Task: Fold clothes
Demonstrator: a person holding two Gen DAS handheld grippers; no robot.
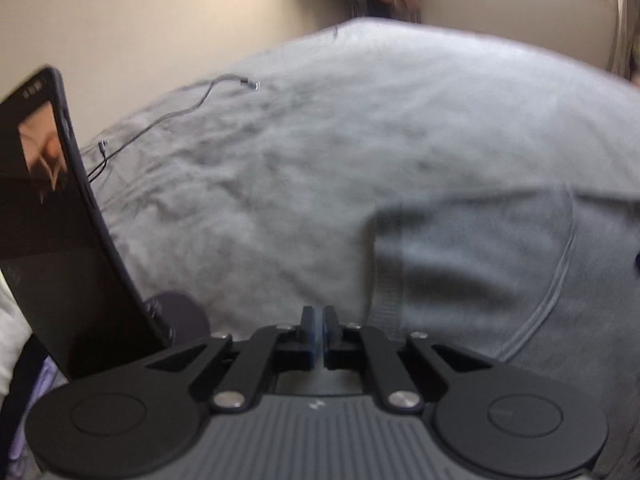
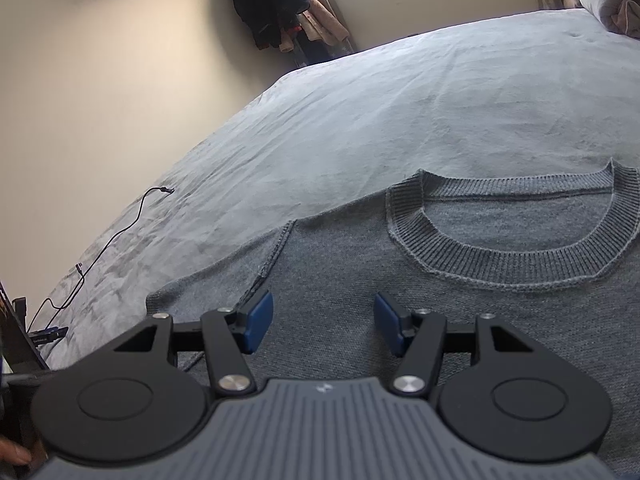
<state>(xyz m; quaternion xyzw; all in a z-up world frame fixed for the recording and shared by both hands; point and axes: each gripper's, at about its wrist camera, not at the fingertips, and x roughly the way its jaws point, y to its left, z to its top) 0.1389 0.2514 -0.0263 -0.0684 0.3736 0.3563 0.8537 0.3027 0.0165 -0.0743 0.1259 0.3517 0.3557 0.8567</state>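
1. Sweater [image 2: 460,280] lies flat on the bed [image 2: 360,112], front up, collar [image 2: 516,240] away from the cams. Body looks spread, no fold visible yet, so judging this is the start of the first fold.
2. L gripper [image 1: 319,334]: jaws pressed together, pads touching, nothing seen between them. It sits just off the sweater's left edge, over bare bed; the ribbed cuff/hem band [image 1: 386,276] is just to its right. View is blurred, so exact edge contact can't be told.
3. R gripper [image 2: 323,328]: jaws spread, hovering over the chest below the collar, pinching nothing. Shoulder seam [image 2: 276,252] runs right by its left pad [image 2: 258,320].
4. To do the step well, my take:
   - L must reopen before it can take cloth; come in low at the ribbed band and bite both layers, not just the top one.
   - R should grab at the shoulder seam, not mid-chest; a mid-panel pinch bunches knit.
   - Lift both pts together, keep the edge taut btwn them, carry the sleeve side across toward centre, lay down, then release.
5. Watch-outs: knit stretches and sags, so a shallow pinch may slip. Cable [image 2: 120,236] and phone [image 1: 52,220] lie left of the sweater; keep L's swing clear of them.
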